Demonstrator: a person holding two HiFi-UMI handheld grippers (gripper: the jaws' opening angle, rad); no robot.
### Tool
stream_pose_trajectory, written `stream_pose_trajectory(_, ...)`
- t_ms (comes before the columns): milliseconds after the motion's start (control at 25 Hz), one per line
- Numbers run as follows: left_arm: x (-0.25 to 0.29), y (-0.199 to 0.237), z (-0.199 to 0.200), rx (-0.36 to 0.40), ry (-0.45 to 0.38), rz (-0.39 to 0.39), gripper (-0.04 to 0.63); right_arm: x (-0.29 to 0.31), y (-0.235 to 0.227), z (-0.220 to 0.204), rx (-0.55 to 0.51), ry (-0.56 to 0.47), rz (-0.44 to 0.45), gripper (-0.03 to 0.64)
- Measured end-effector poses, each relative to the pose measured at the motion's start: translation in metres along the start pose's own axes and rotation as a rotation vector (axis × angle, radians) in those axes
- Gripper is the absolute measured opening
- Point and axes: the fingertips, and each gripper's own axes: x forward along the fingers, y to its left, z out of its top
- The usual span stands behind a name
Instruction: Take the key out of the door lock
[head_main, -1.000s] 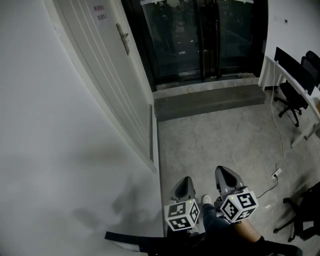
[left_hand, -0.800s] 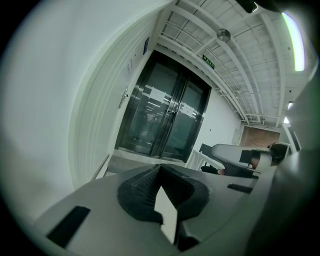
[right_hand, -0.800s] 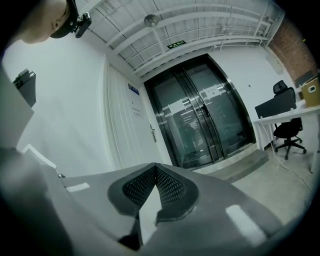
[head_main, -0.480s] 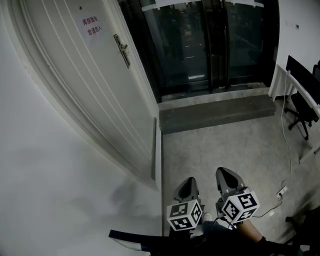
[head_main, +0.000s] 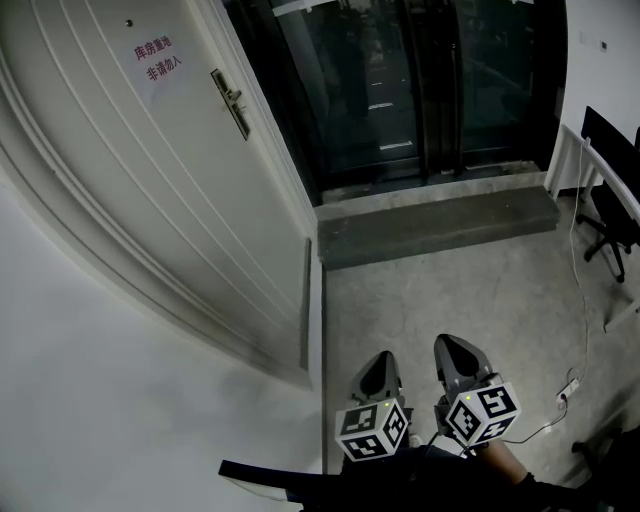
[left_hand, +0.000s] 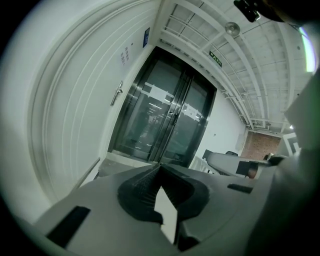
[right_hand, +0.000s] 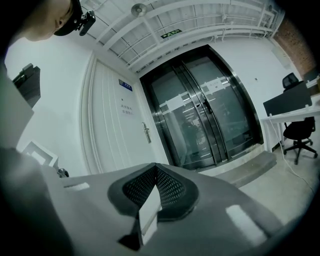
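The white door (head_main: 150, 200) fills the upper left of the head view and serves as the reference. To its right stand dark glass doors (head_main: 400, 80), with a low step (head_main: 440, 225) at their foot and the concrete floor (head_main: 450, 310) in front. The left gripper (head_main: 379, 365) and right gripper (head_main: 456, 350) are held side by side, well apart from the door and off its lower right corner. In each gripper view the fingers are closed tip to tip with nothing between them. The handle plate (head_main: 231, 100) sits near the door's right edge, beside a printed notice (head_main: 155, 60). The key is presumably in the lock at this plate but is too small to make out. Assessment: no step is done. Approach, grasp on the key and withdrawal are all left.
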Motion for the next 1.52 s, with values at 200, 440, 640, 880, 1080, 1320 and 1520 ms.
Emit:
stream_pose_trajectory(200, 0.037, 0.012, 0.012, 0.003, 0.015, -0.008, -0.001, 0.036, -0.014, 0.006, 0.005, 0.000, -0.007, 0.002)
stream_pose_trajectory(440, 0.093, 0.025, 0.046, 0.018, 0.006, -0.044, -0.002, 0.096, -0.030, 0.024, -0.002, -0.022, -0.017, 0.002)
stream_pose_trajectory(640, 0.140, 0.053, 0.083, 0.022, -0.001, -0.058, 0.000, 0.158, -0.032, 0.045, -0.017, -0.045, -0.019, 0.002)
stream_pose_trajectory(880, 0.181, 0.088, 0.111, 0.019, 0.005, -0.064, 0.000, 0.218, -0.030, 0.051, -0.016, -0.046, -0.024, 0.002)
stream_pose_trajectory(1080, 0.202, 0.111, 0.121, 0.010, 0.013, -0.063, 0.000, 0.252, -0.028, 0.048, -0.015, -0.039, -0.025, 0.002)
stream_pose_trajectory(1320, 0.219, 0.130, 0.124, -0.010, 0.025, -0.054, -0.002, 0.276, -0.031, 0.042, -0.018, -0.015, -0.035, 0.002)
stream_pose_trajectory(1520, 0.235, 0.145, 0.129, -0.030, 0.030, -0.031, -0.001, 0.300, -0.033, 0.042, -0.021, 0.004, -0.017, 0.002)
